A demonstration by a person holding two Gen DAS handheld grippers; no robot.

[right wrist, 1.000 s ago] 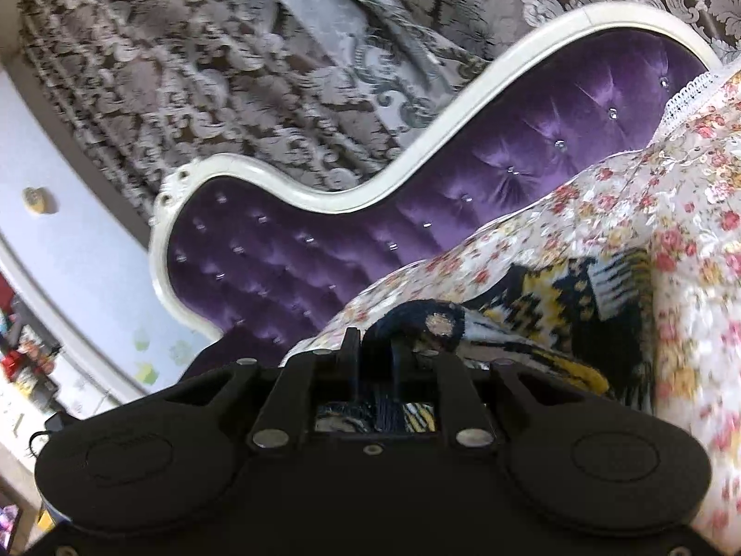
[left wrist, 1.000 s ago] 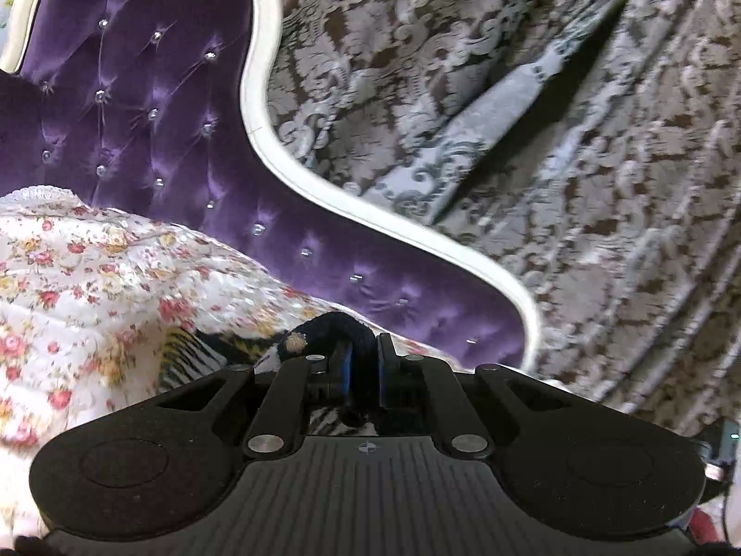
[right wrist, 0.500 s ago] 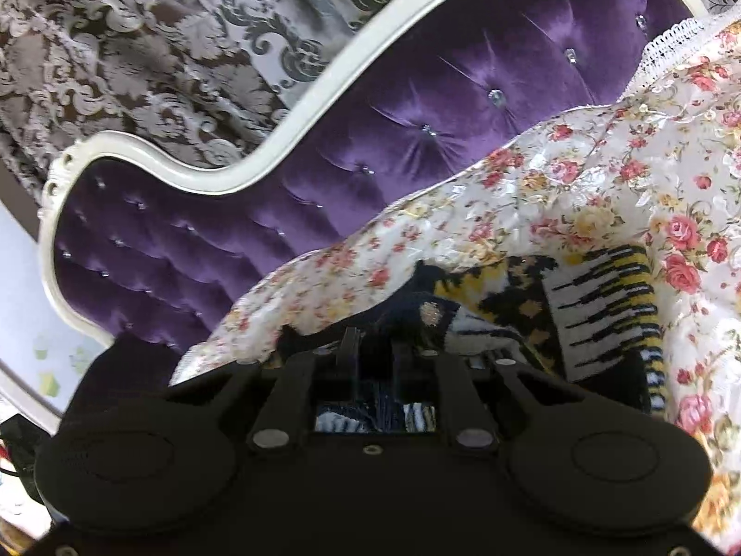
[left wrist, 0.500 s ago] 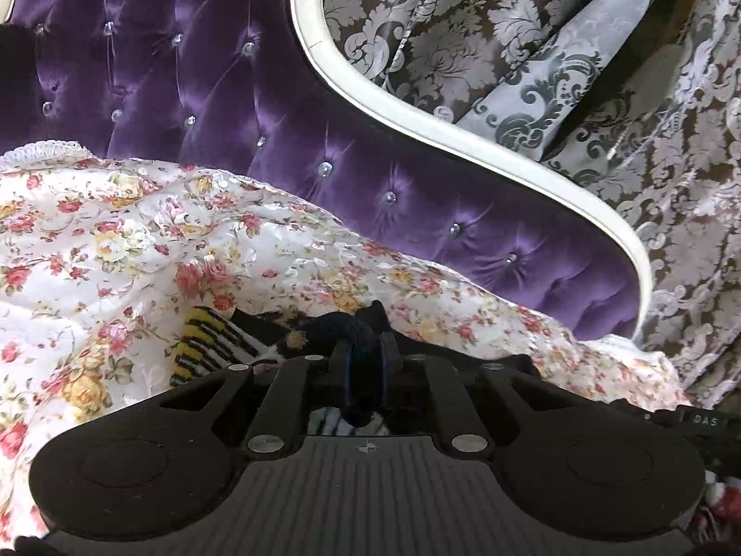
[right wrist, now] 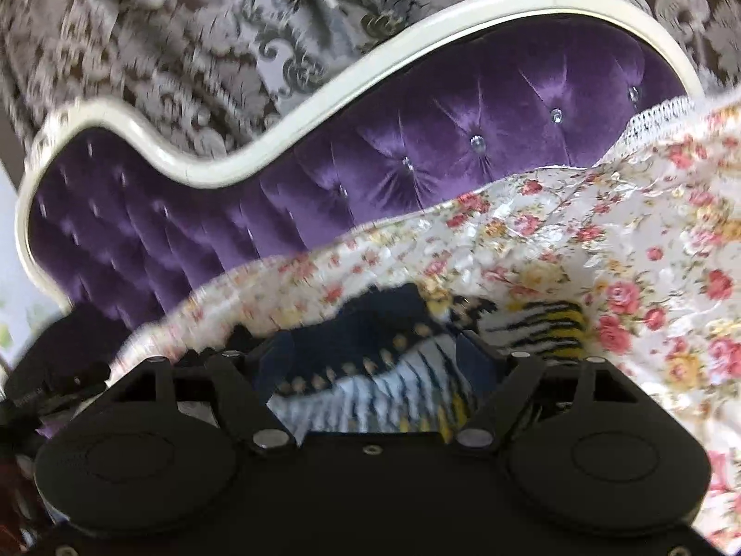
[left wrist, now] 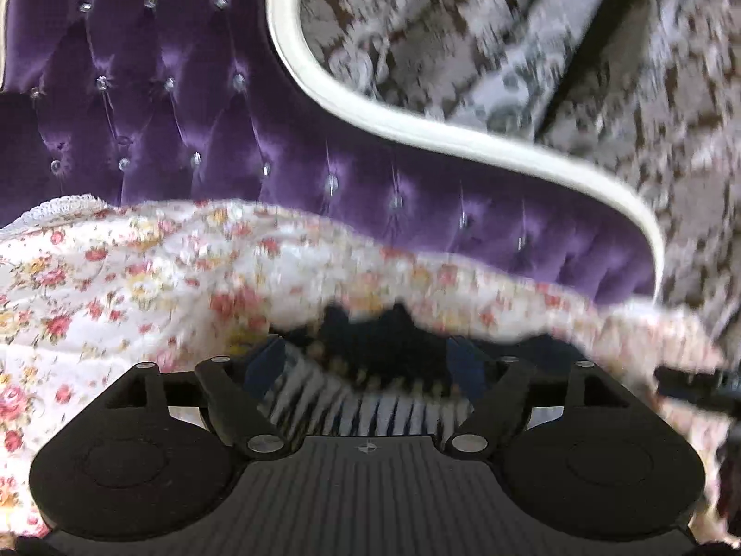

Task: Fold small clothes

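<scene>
Right wrist view: a dark-blue knitted garment (right wrist: 370, 352) with yellow and white stripes is seen on the floral bedspread (right wrist: 602, 241), between the spread fingers of both right gripper (right wrist: 375, 361) and left gripper (left wrist: 366, 366).

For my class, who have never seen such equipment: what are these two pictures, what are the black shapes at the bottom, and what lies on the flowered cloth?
A person holds one pair of tongs in each hand; a camera on each looks forward along its fingers. One picture comes from the left tongs, the other from the right tongs. Both stand wide open and hold nothing. Between their fingers lies a small knitted garment, navy, white and yellow, resting on a floral bedspread. Behind is a purple tufted headboard and patterned curtains. The pictures are blurred from movement.
</scene>
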